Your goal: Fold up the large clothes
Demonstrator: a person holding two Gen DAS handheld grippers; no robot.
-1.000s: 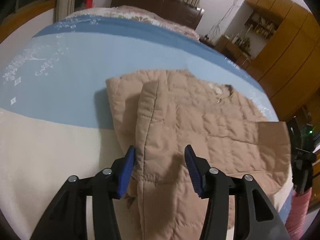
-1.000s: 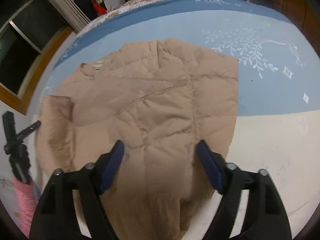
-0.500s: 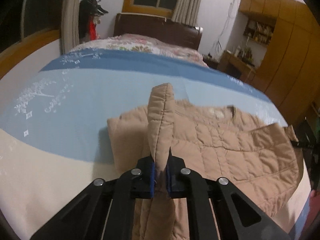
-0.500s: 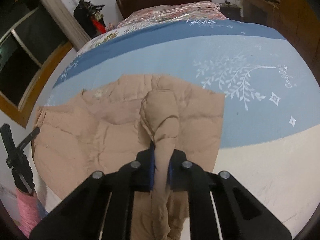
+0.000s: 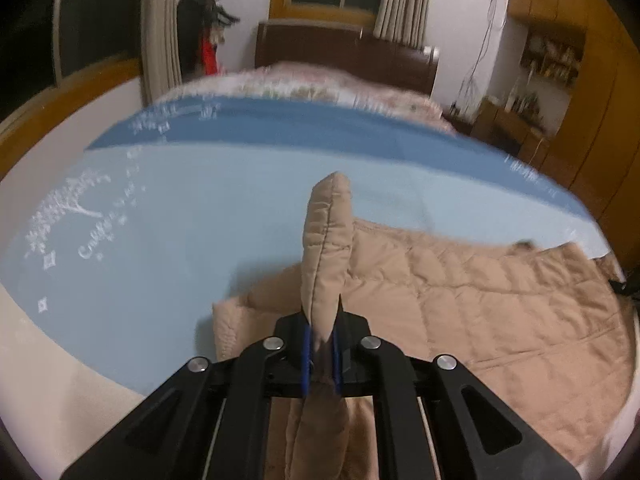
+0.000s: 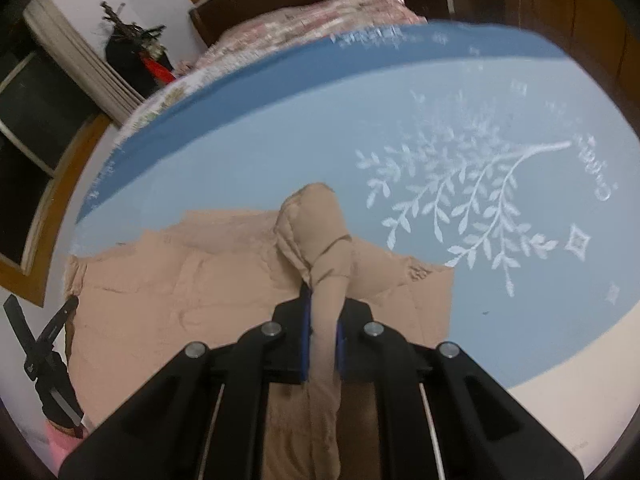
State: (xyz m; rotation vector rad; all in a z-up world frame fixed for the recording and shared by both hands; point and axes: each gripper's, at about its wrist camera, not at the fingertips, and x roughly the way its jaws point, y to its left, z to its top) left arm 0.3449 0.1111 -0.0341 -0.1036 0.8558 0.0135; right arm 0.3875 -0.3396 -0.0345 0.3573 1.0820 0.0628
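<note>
Left wrist view, 6 o'clock: the left gripper [image 5: 321, 354], its jaws clamped on a raised fold of the tan quilted padded jacket [image 5: 460, 300]. Right wrist view, 6 o'clock: the right gripper [image 6: 322, 340] likewise pinches a bunched ridge of the same jacket [image 6: 180, 280], which lies spread on the pale blue bedspread with white leaf print [image 6: 280, 152].

Risk — the thick, slippery padding may slide out of either grip as the fold is carried over, or uneven lifting may skew the crease.

Beyond, at 12 o'clock, a dark wooden headboard [image 5: 348, 52]; a black tripod [image 6: 44, 360] stands at 8 o'clock off the bed edge, near the jacket's side.
</note>
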